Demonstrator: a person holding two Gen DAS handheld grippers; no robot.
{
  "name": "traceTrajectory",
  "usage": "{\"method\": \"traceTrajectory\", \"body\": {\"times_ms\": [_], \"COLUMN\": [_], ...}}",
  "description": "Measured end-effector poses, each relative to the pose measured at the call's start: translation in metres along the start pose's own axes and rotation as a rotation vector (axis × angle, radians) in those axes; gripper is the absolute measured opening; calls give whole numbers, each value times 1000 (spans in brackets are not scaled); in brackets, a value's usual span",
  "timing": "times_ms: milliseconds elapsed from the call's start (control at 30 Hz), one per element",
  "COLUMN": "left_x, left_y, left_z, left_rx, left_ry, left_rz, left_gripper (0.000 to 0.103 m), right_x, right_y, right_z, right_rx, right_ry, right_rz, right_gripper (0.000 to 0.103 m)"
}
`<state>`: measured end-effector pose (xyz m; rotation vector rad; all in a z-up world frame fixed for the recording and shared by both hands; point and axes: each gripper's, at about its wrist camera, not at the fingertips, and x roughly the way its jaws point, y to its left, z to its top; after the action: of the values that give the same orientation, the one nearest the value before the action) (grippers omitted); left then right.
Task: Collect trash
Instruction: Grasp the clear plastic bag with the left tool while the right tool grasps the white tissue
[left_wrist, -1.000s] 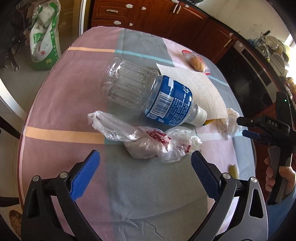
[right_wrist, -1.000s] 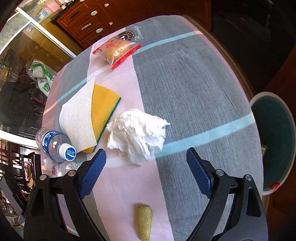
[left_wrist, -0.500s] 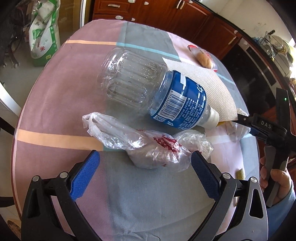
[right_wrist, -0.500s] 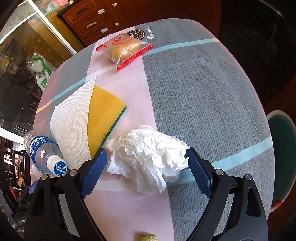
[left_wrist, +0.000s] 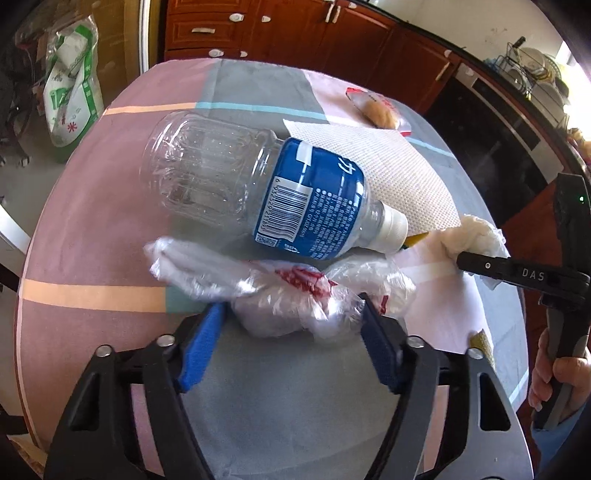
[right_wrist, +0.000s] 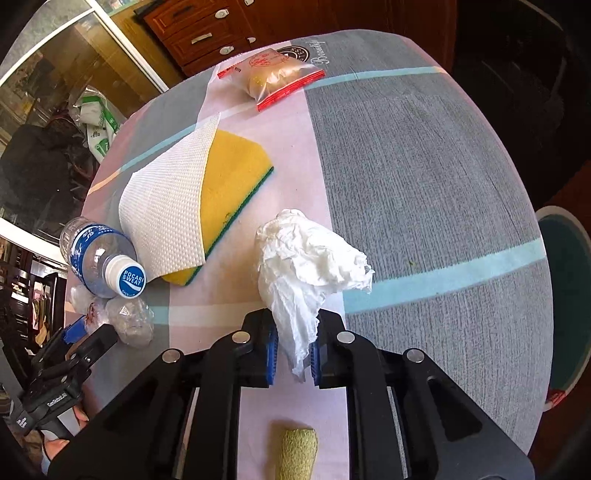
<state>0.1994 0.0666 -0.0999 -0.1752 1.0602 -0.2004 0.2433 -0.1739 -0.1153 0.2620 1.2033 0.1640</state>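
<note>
Nothing looks binned yet: the bottle (left_wrist: 258, 195), sponge (right_wrist: 232, 192) and snack packet (right_wrist: 273, 79) all lie on the table (right_wrist: 424, 166). The right tool (right_wrist: 293, 354), wide apart a second ago, has just closed and now pinches the crumpled tissue (right_wrist: 310, 258); the left tool (left_wrist: 291, 332) has just been closing onto the plastic bag (left_wrist: 280, 295), pads touching its sides.

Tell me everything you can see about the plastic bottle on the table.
The plastic bottle is clear and ribbed, looks empty, and lies on its side on the tablecloth. A blue printed label with a barcode wraps its upper half, and the white cap, reading Pocari Sweat, is screwed on. Its neck end lies over the edge of a white paper towel; the crumpled plastic bag lies against its near side. Neither gripper touches it.
</note>
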Motion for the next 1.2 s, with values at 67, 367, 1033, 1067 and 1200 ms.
{"method": "traceTrajectory", "body": {"times_ms": [67, 367, 1033, 1067, 1200], "left_x": [-3, -26, -65, -64, -60], "left_y": [-3, -14, -99, -105, -129], "left_z": [-2, -10, -14, -13, -9], "left_rx": [5, 26, 195, 204, 251], "left_ry": [-1, -23, -65, -64, -55], "left_rz": [-14, -17, -69, -73, -89], "left_gripper": [58, 55, 55, 55, 55], "right_x": [-4, -35, -110, -113, -127], "right_y": [-2, -7, -62, -65, -77], "right_z": [-5, -21, -57, -58, -62], "right_rx": [4, 10, 110, 114, 130], "right_ry": [-2, -42, -161, -167, -197], "right_rz": [5, 31, 74, 76, 89], "right_gripper": [13, 12, 12, 12, 12]}}
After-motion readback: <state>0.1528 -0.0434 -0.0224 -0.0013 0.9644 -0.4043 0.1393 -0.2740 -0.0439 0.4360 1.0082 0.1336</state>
